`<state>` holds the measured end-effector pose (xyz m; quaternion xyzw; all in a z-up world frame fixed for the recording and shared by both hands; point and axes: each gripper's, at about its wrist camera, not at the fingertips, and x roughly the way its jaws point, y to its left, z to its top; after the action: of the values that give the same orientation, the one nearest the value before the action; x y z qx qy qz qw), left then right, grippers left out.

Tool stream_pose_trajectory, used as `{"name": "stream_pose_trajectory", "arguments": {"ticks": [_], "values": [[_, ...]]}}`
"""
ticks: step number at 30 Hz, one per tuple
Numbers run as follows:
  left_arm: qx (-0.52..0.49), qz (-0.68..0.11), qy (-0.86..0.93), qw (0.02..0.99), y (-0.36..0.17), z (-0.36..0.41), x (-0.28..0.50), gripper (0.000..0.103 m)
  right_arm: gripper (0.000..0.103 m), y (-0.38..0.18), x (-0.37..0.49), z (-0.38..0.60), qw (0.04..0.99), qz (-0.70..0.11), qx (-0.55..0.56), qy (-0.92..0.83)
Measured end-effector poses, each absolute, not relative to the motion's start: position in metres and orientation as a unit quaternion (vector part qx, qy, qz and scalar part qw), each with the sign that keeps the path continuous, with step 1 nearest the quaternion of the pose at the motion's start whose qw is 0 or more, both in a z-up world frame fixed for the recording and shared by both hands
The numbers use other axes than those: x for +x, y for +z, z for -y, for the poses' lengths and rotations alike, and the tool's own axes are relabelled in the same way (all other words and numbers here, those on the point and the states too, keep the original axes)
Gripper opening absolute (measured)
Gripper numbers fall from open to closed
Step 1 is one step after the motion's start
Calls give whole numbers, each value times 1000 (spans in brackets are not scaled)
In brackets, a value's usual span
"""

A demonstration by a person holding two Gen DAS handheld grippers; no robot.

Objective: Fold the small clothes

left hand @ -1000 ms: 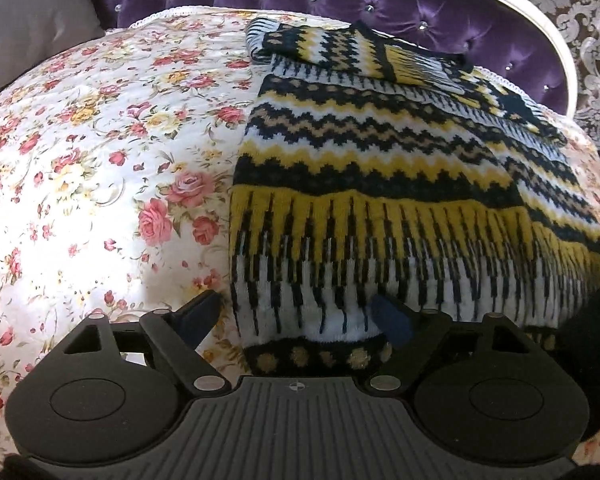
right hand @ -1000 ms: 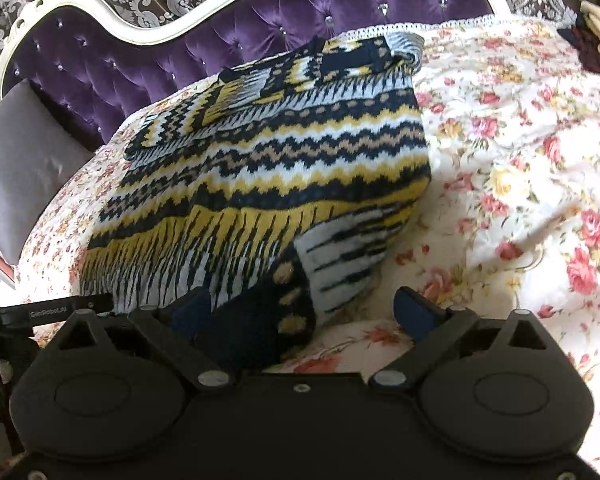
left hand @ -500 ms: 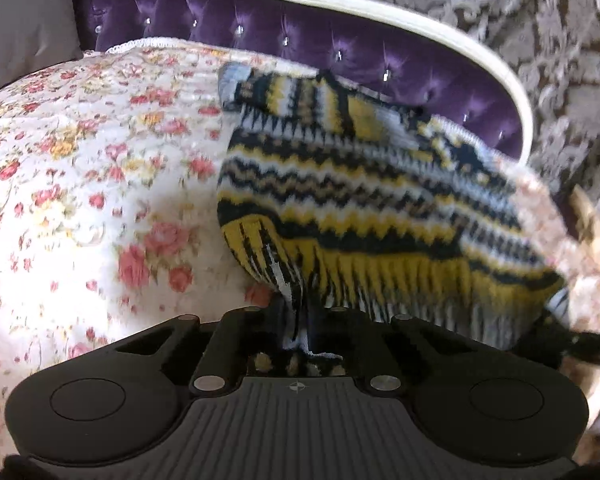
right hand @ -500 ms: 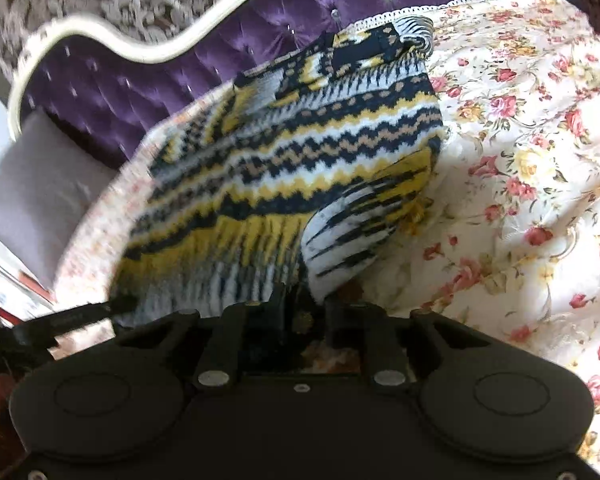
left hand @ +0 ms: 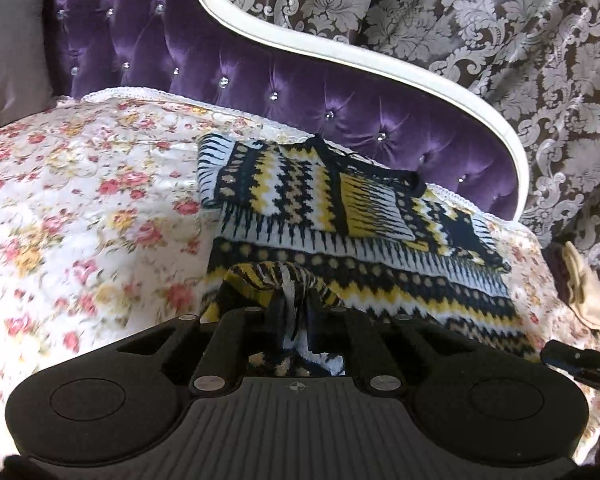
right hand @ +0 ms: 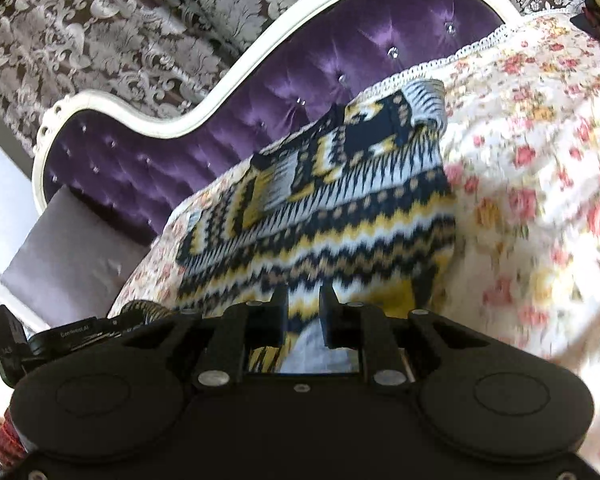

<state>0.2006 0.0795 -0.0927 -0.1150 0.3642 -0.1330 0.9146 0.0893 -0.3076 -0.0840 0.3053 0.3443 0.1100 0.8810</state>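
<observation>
1. The left wrist view shows a beige cloth (left hand: 588,292) at the bed's far right edge and the sweater (left hand: 380,240) with its sleeves folded across the chest near the purple headboard (left hand: 300,80). The right wrist view shows instead a grey cushion (right hand: 72,248) against the headboard, and the left gripper's black body low on the left.
2. The sweater's hem is hidden behind both gripper bodies, and motion blur smears the floral bedspread (right hand: 540,200) in the right view.
3. The sweater lies flat on the bedspread ahead of both tools. The left gripper (left hand: 296,316) has its jaws pinched on a bunched-up fold of the hem, lifted off the bed. The right gripper (right hand: 303,312) has its jaws narrow, clamping the knit at the hem's other corner.
</observation>
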Motion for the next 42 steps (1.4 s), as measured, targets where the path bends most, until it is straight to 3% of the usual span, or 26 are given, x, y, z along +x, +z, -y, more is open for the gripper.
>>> {"name": "stream_pose_trajectory", "arguments": {"ticks": [4, 6, 8, 15, 23, 25, 28, 30, 38, 41, 42], "values": [[-112, -377, -136, 909, -100, -77, 210, 10, 36, -80, 101, 304, 887, -344, 272, 144], [-111, -379, -138, 908, -102, -79, 208, 10, 59, -74, 99, 293, 894, -348, 222, 172], [-112, -381, -138, 907, -103, -82, 201, 10, 76, -71, 95, 280, 899, -354, 165, 201], [-105, -392, -147, 902, -97, -93, 165, 10, 84, -79, 92, 246, 873, -393, 9, 289], [-84, -415, -157, 892, -104, -94, 138, 10, 84, -92, 64, 233, 796, -457, -74, 390], [-83, -419, -157, 891, -107, -94, 134, 10, 73, -92, 56, 230, 785, -461, -81, 405], [-83, -419, -158, 890, -108, -94, 130, 10, 48, -88, 46, 231, 792, -444, -85, 411], [-83, -419, -160, 890, -106, -95, 129, 10, 6, -83, 46, 239, 798, -431, -46, 419], [-70, -420, -170, 889, -100, -90, 128, 10, 7, -65, 44, 250, 824, -387, -19, 414], [-69, -423, -171, 887, -101, -90, 127, 10, 25, -65, 45, 237, 829, -368, -89, 412], [-69, -424, -170, 887, -101, -90, 127, 10, 46, -66, 49, 233, 825, -370, -105, 415]]}}
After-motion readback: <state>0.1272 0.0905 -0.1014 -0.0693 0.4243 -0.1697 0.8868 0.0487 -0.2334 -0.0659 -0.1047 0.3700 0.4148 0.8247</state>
